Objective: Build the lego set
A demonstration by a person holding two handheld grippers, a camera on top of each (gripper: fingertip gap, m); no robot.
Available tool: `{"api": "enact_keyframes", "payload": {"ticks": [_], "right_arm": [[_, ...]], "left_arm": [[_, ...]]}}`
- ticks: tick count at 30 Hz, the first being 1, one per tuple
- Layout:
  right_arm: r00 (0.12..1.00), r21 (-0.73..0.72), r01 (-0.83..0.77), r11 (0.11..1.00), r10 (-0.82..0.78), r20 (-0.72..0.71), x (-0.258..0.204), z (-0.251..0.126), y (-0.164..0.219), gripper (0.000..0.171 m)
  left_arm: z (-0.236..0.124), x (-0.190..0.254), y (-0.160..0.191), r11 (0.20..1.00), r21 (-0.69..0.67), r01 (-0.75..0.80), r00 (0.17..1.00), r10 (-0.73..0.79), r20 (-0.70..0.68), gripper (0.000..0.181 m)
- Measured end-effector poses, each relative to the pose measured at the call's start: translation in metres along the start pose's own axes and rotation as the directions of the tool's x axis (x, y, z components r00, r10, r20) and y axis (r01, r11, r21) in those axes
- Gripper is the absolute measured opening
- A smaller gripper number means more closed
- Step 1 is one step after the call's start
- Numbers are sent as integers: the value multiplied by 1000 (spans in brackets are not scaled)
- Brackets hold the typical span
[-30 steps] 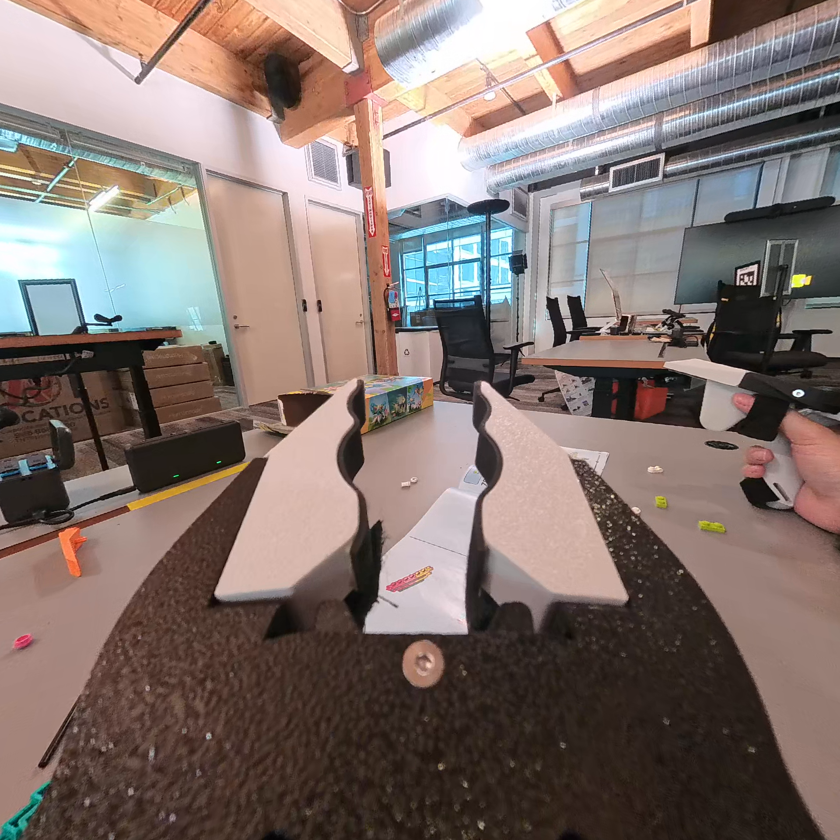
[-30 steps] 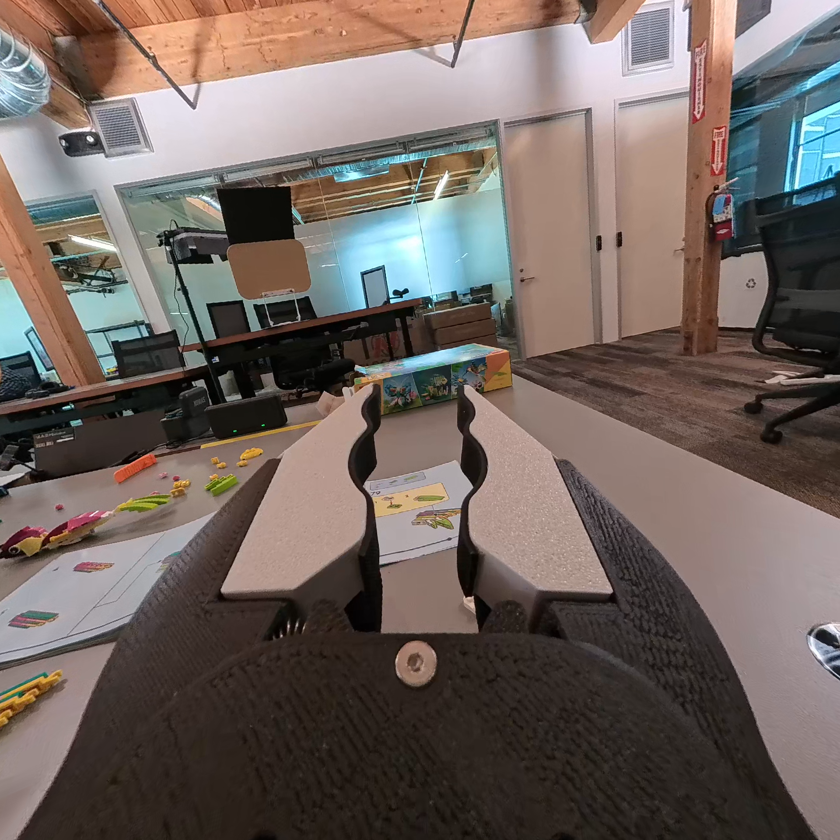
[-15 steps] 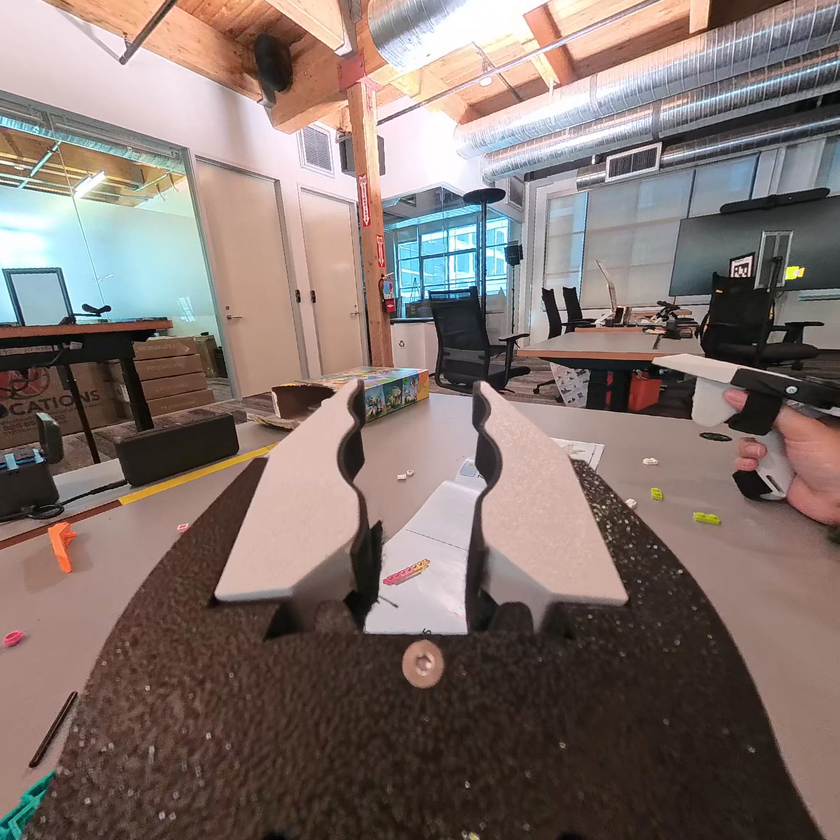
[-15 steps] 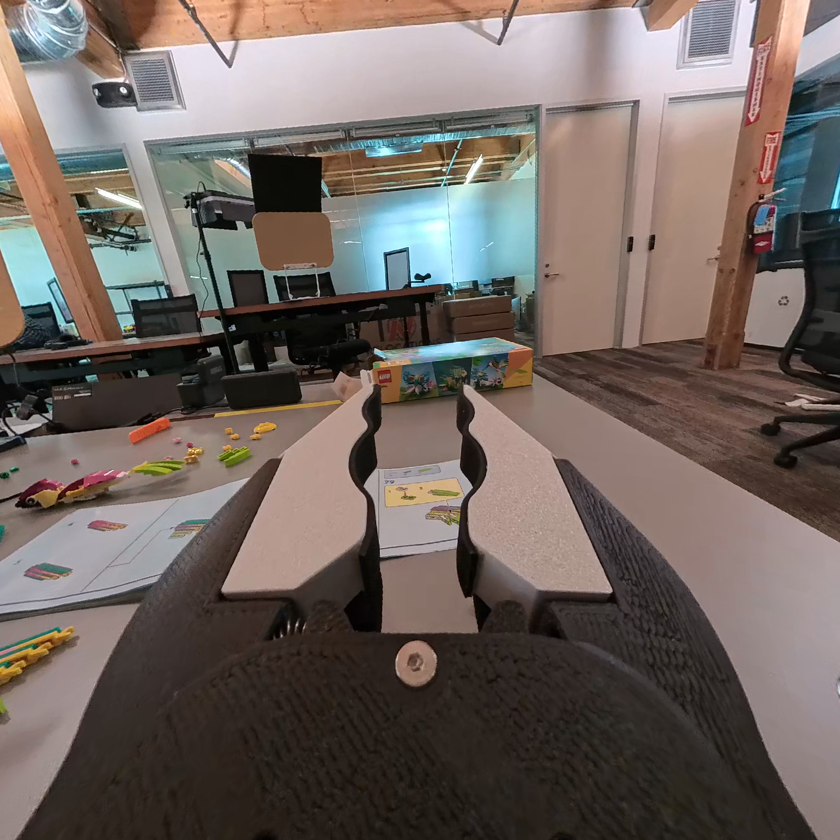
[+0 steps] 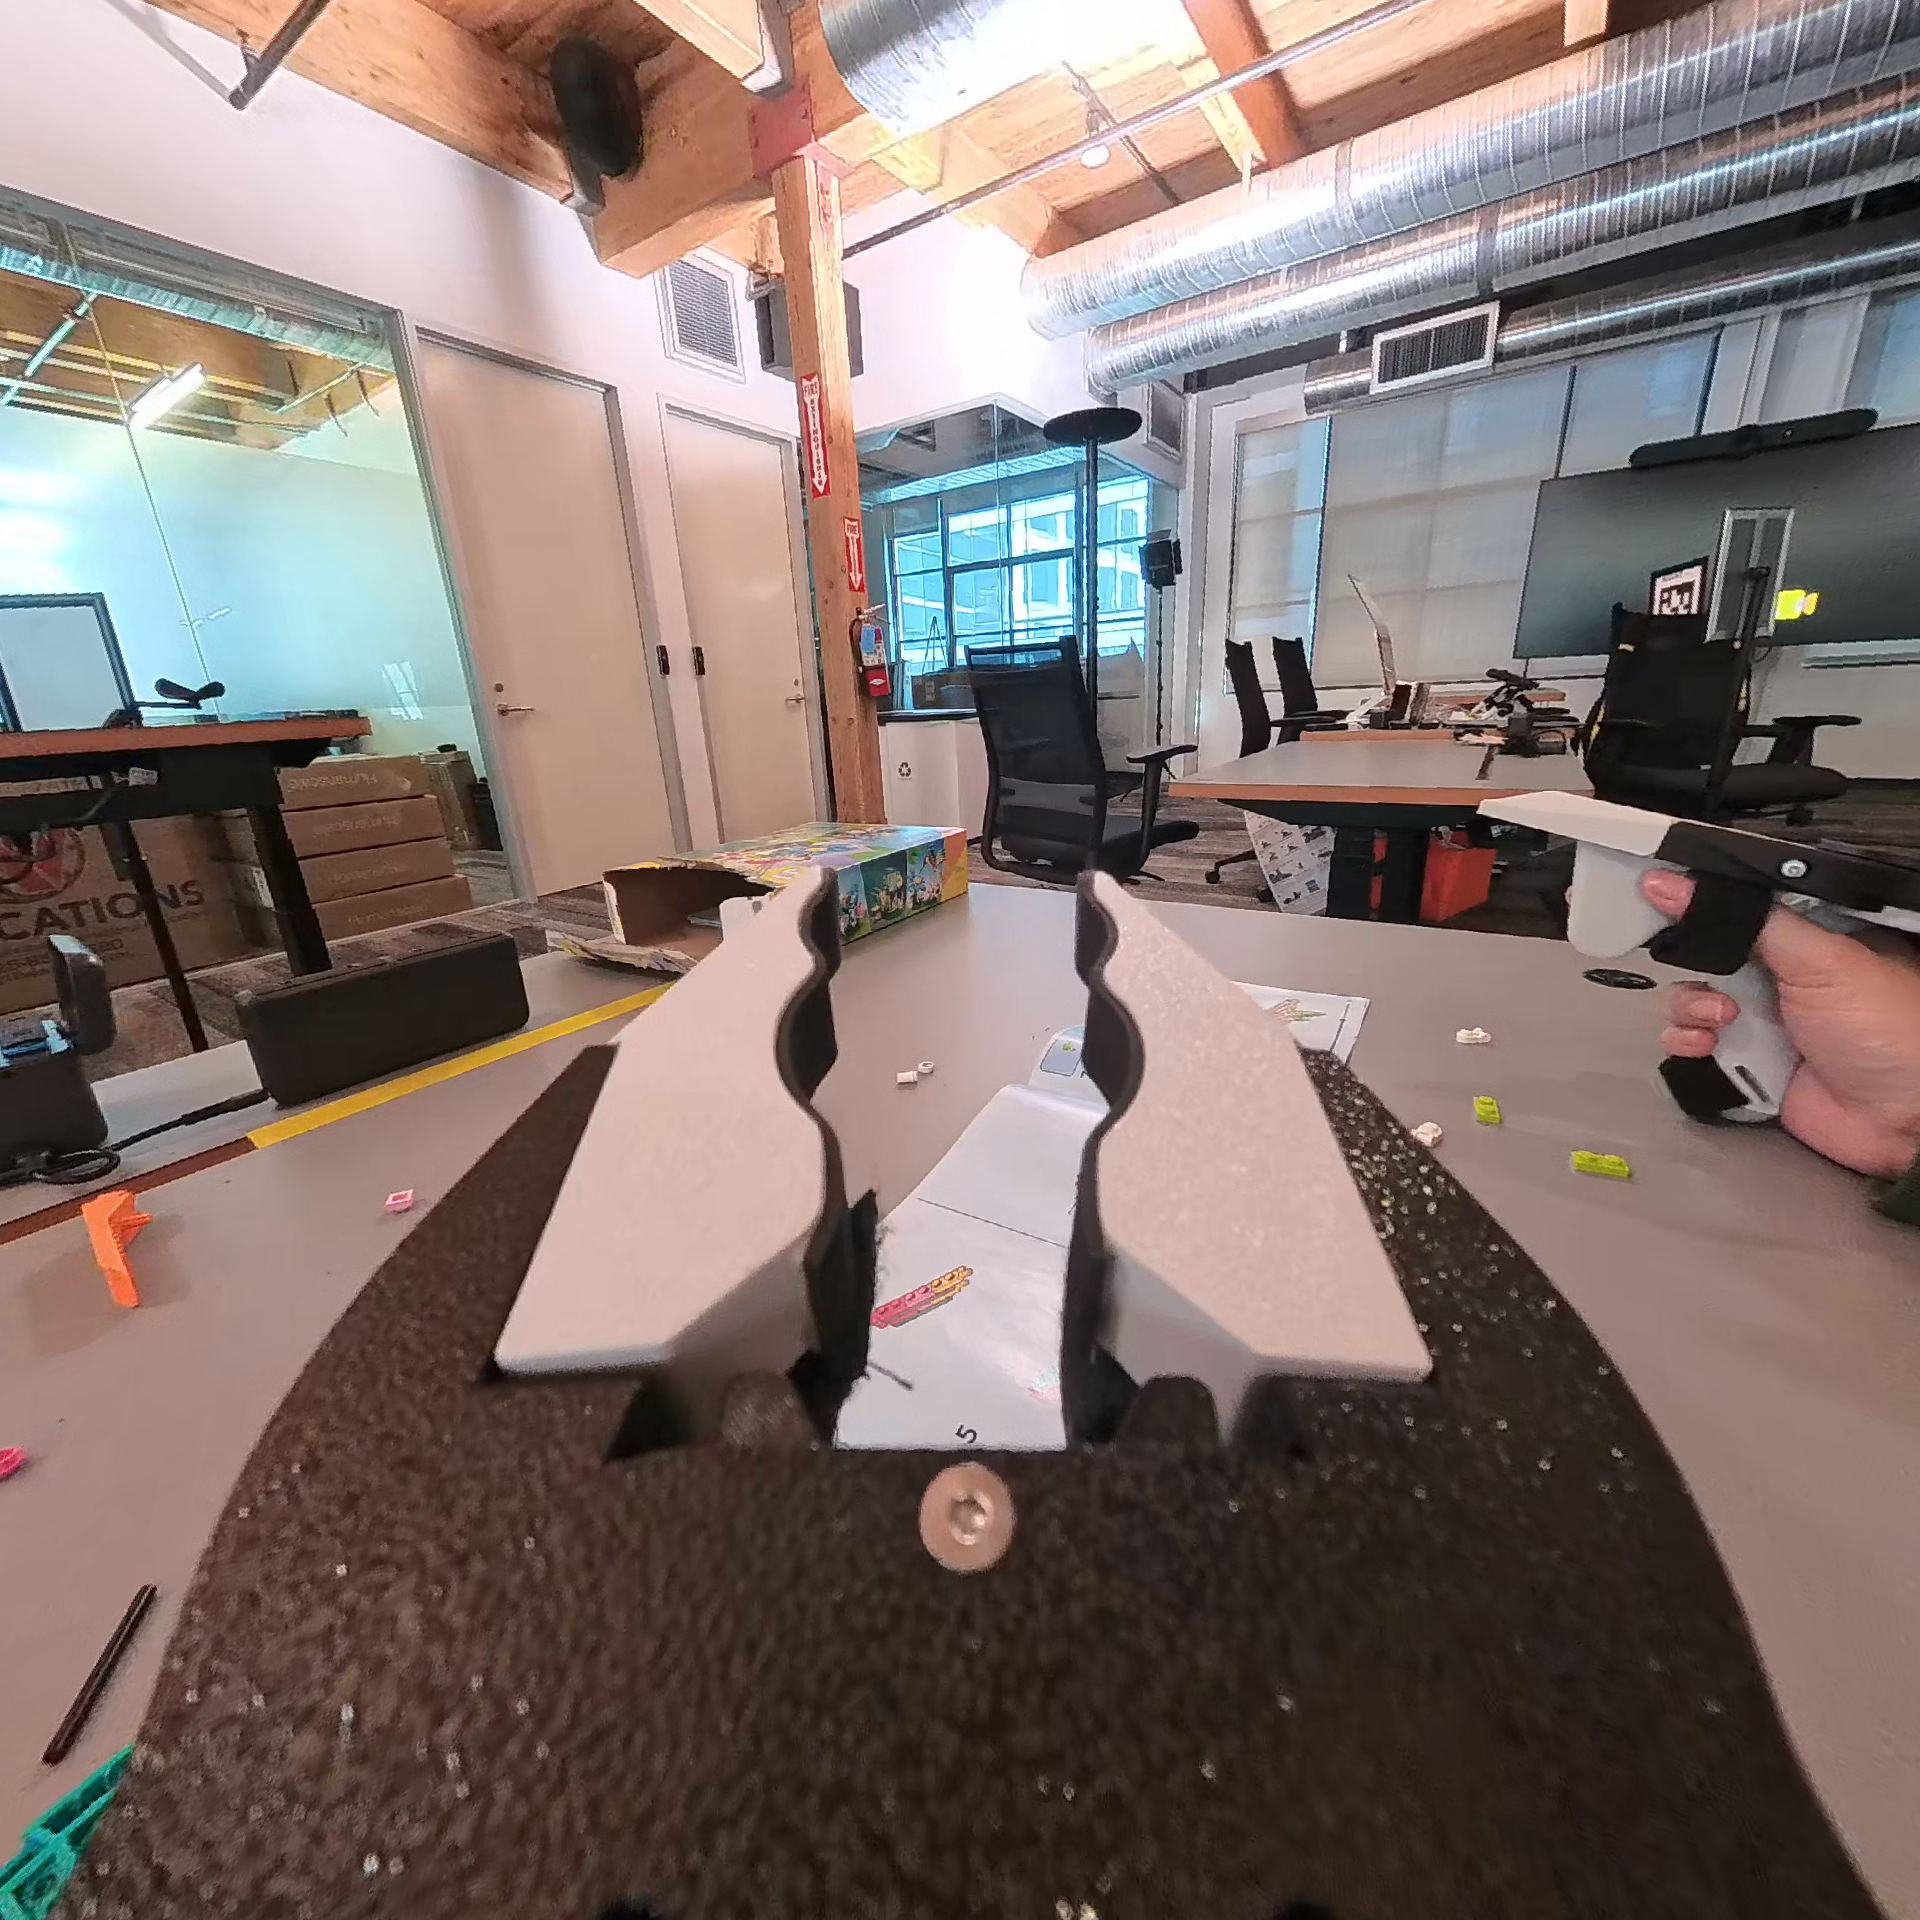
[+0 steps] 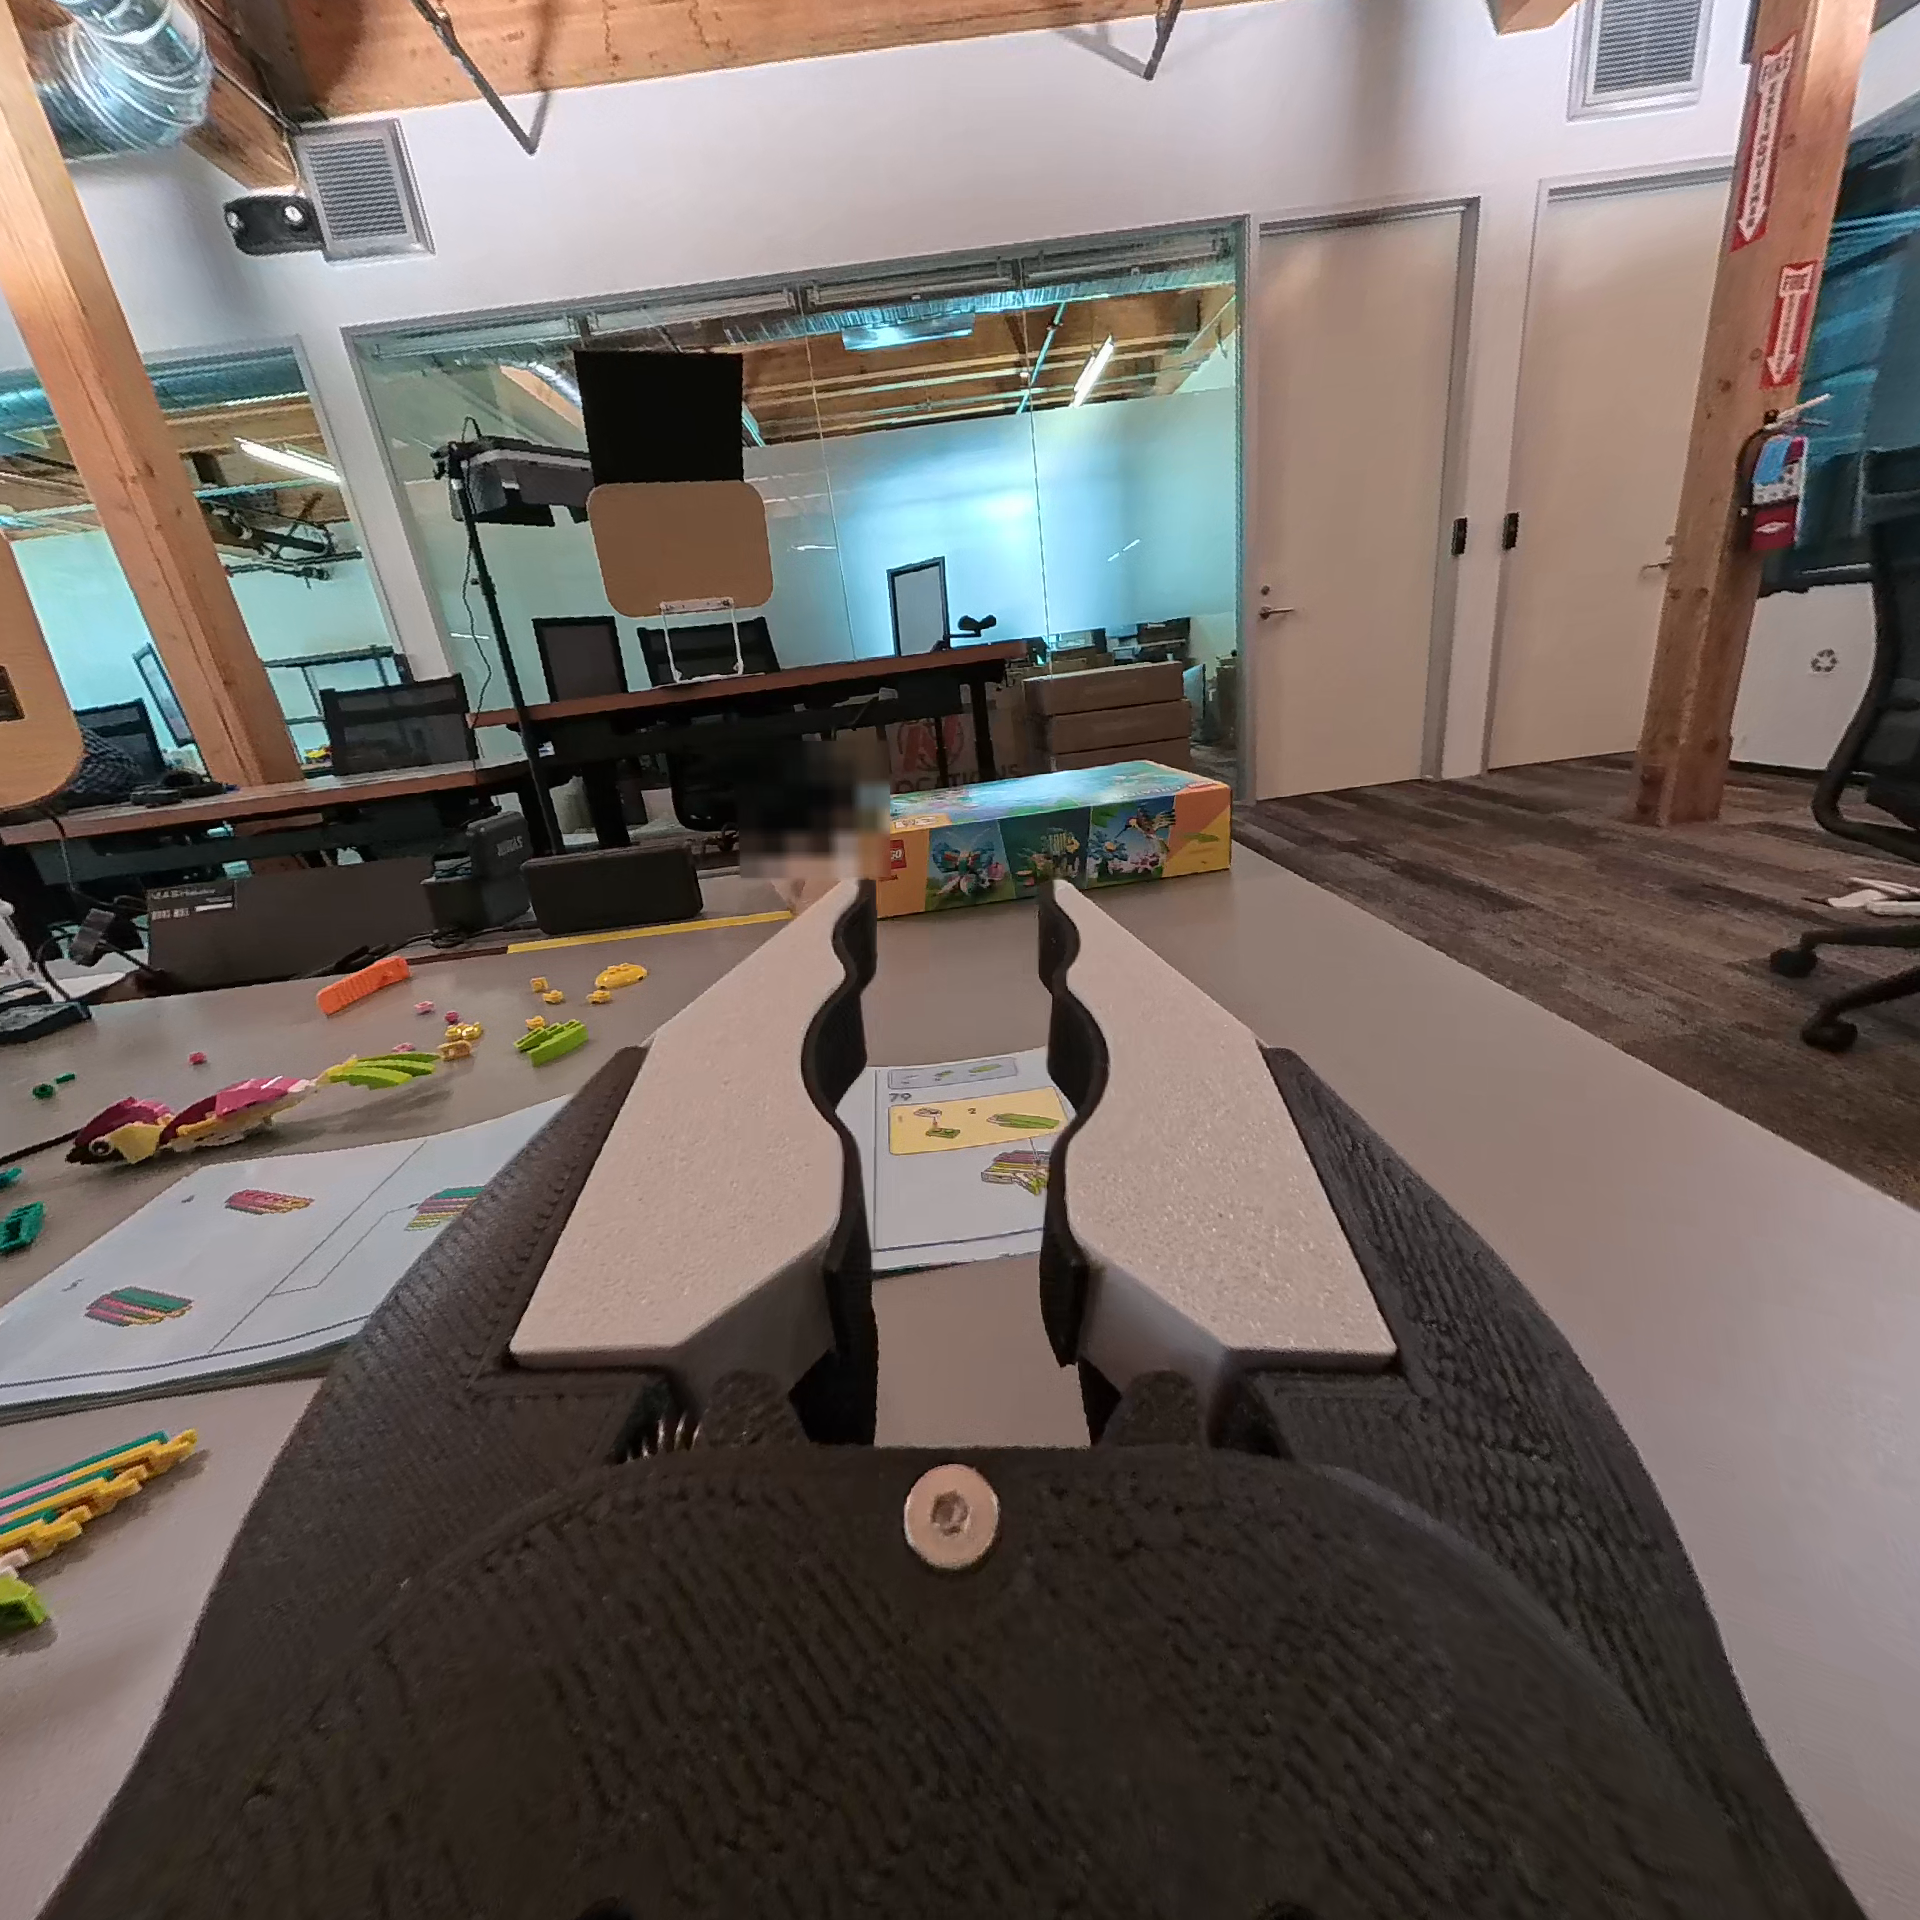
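- Lego pieces (image 6: 551, 1039) are being left scattered on the counter (image 6: 1558, 1299), ahead-left of the right gripper (image 6: 951, 914).
- Both the right and left gripper (image 5: 951, 909) are being held open, empty, above the instruction booklet (image 6: 966, 1153).

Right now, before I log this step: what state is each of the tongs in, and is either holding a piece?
Left tongs: open, holding nothing.
Right tongs: open, holding nothing.
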State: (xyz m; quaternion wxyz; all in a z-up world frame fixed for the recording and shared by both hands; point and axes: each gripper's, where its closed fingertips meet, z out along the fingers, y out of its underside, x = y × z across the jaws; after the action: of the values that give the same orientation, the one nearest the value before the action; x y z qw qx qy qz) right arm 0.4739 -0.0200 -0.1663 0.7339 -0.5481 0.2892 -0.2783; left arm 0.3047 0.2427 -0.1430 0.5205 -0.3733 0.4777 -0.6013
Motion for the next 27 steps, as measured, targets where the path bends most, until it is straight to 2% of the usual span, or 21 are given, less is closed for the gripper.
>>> {"api": "enact_keyframes", "payload": {"ticks": [3, 6, 8, 10, 12, 15, 20, 24, 27], "right_arm": [[999, -2, 27, 1000, -27, 23, 4, 0, -13, 28], [987, -112, 143, 983, -134, 89, 9, -2, -14, 28], [944, -257, 327, 909, -303, 130, 18, -5, 6, 26], [902, -425, 424, 800, -333, 273, 16, -12, 43, 22], [871, -523, 450, 723, -226, 436, 0, -26, 75, 22], [812, -584, 489, 647, -95, 575, -21, -46, 101, 21], [787, -654, 476, 589, 47, 615, -36, -60, 117, 20], [755, -672, 446, 592, 155, 637, -50, -70, 114, 20], [724, -693, 451, 563, 223, 653, -61, -81, 112, 20]], "left_arm": [[0, 1, -1, 1000, 0, -5, 1000, 5, -3, 42], [0, 5, 0, 1000, -4, -15, 999, 15, -28, 33], [0, 10, 2, 1000, -12, -23, 998, 22, -60, 23], [1, 19, 5, 999, -23, -42, 993, 40, -108, 9], [1, 28, 8, 997, -36, -69, 986, 63, -153, 0], [0, 46, 12, 991, -46, -127, 964, 113, -241, 0], [-3, 72, 22, 972, -55, -230, 913, 196, -357, 0], [-4, 86, 31, 941, -56, -333, 870, 284, -402, 0], [-5, 92, 35, 918, -52, -394, 842, 338, -421, 0]]}}
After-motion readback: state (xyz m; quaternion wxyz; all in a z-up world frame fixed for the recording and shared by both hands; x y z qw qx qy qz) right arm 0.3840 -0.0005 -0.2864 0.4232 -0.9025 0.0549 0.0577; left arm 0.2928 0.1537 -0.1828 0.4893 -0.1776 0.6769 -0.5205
